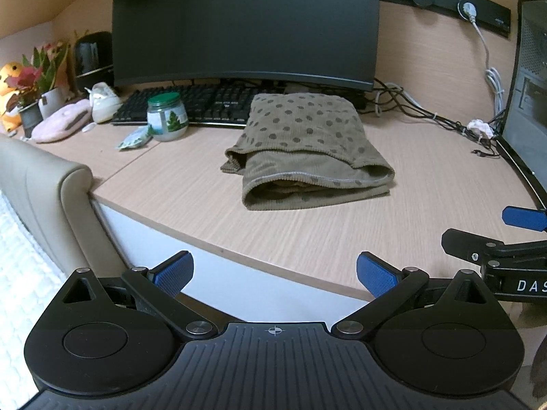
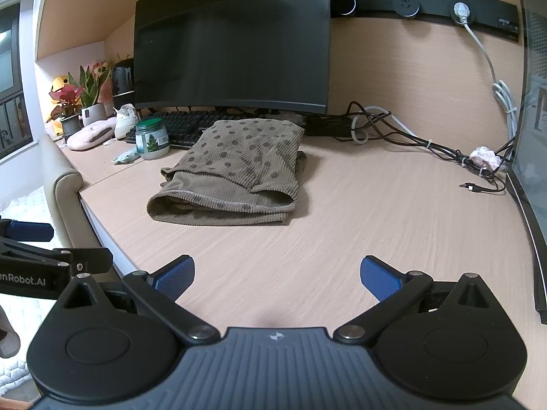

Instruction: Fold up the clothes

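The brown polka-dot garment lies folded into a compact bundle mid-worktop, in front of the keyboard. Both the left gripper and right gripper hover near the front edge, jaws apart and empty, apparently because the fold looks complete.

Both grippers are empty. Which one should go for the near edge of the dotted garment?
Right, probably. The right gripper is open over the desk, facing the folded garment; the left gripper, also open, sits at the desk's edge.
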`<action>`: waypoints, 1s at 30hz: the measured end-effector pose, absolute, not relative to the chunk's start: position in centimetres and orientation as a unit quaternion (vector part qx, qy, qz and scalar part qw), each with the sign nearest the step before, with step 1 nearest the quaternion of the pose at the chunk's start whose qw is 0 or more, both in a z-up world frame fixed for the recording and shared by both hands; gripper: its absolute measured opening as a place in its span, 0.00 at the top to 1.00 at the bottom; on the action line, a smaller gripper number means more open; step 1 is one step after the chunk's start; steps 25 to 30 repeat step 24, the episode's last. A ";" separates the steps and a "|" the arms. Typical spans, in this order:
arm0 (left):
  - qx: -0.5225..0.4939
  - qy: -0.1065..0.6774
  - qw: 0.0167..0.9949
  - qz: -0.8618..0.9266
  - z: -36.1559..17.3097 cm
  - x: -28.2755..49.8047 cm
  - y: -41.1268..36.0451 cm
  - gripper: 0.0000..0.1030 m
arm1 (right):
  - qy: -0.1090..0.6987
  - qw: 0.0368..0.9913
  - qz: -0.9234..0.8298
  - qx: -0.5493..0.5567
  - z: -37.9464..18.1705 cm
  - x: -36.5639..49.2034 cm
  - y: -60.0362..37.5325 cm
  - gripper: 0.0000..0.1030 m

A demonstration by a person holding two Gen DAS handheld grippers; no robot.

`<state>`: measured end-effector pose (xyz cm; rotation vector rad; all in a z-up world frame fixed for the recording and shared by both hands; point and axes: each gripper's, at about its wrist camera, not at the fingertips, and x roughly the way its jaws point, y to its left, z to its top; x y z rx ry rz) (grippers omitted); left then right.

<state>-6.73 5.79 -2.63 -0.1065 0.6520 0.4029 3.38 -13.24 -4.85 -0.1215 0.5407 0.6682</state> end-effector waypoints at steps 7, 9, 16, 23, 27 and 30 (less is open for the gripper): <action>-0.047 0.316 0.926 0.199 -2.6 -6.8 5.9 0.00 | 0.265 0.906 0.324 -0.058 -4.8 3.4 -12.9 0.00; -0.049 0.317 0.926 0.199 -2.7 -6.8 6.1 0.00 | 0.265 0.906 0.325 -0.060 -4.8 3.4 -12.7 0.00; -0.054 0.321 0.924 0.199 -2.7 -6.7 6.9 0.00 | 0.266 0.906 0.323 -0.064 -4.8 3.6 -12.0 0.00; -0.059 0.316 0.926 0.199 -2.4 -5.9 8.1 0.00 | 0.262 0.909 0.316 -0.070 -4.1 4.3 -11.4 0.00; -0.054 0.313 0.925 0.207 -2.4 -5.8 8.2 0.00 | 0.263 0.909 0.315 -0.072 -4.0 4.4 -11.3 0.00; -0.054 0.313 0.925 0.207 -2.4 -5.8 8.2 0.00 | 0.263 0.909 0.315 -0.072 -4.0 4.4 -11.3 0.00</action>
